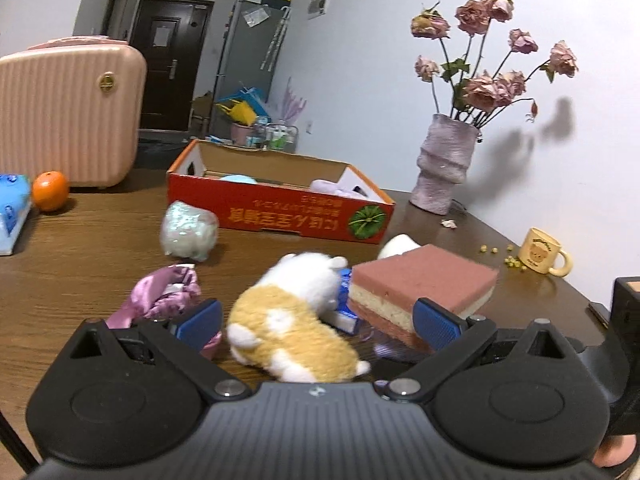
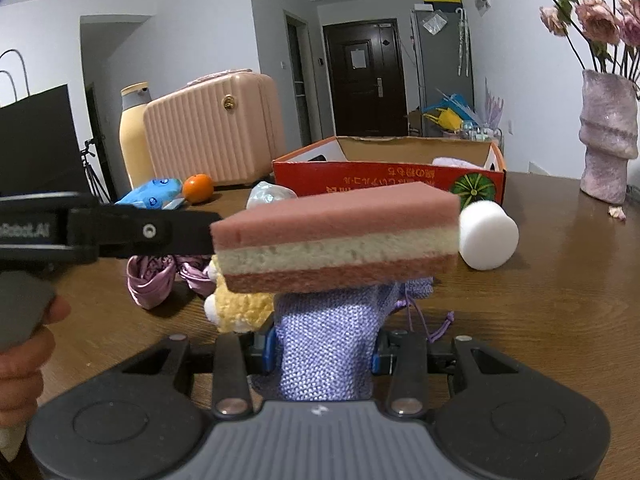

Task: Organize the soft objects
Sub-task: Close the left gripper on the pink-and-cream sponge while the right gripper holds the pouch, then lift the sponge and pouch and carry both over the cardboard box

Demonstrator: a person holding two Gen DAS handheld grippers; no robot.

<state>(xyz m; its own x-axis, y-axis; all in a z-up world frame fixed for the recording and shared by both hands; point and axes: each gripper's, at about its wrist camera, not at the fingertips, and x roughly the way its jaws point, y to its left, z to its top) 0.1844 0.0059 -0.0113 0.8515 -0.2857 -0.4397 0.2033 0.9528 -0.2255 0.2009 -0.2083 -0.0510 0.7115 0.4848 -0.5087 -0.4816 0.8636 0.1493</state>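
My left gripper [image 1: 318, 322] stands open around a yellow-and-white plush toy [image 1: 288, 320] lying on the wooden table [image 1: 80, 248]; its blue pads do not touch the toy. A pink-and-cream layered sponge [image 1: 424, 284] sits tilted just past the right pad. In the right wrist view my right gripper [image 2: 323, 350] is shut on a lilac knitted pouch [image 2: 328, 320]. The sponge [image 2: 336, 236] hangs over the pouch's top, and what carries it is hidden. One finger of the left gripper [image 2: 152, 232] reaches the sponge's left end. The red cardboard box [image 1: 280, 212] behind holds soft items.
A glittery soft ball [image 1: 188, 232], pink satin cloth [image 1: 160, 296] and white foam cylinder [image 2: 486, 236] lie loose on the table. A vase of dried roses [image 1: 444, 160], yellow mug [image 1: 542, 252], orange [image 1: 50, 190], blue pack [image 1: 12, 208] and pink suitcase [image 1: 68, 112] stand around.
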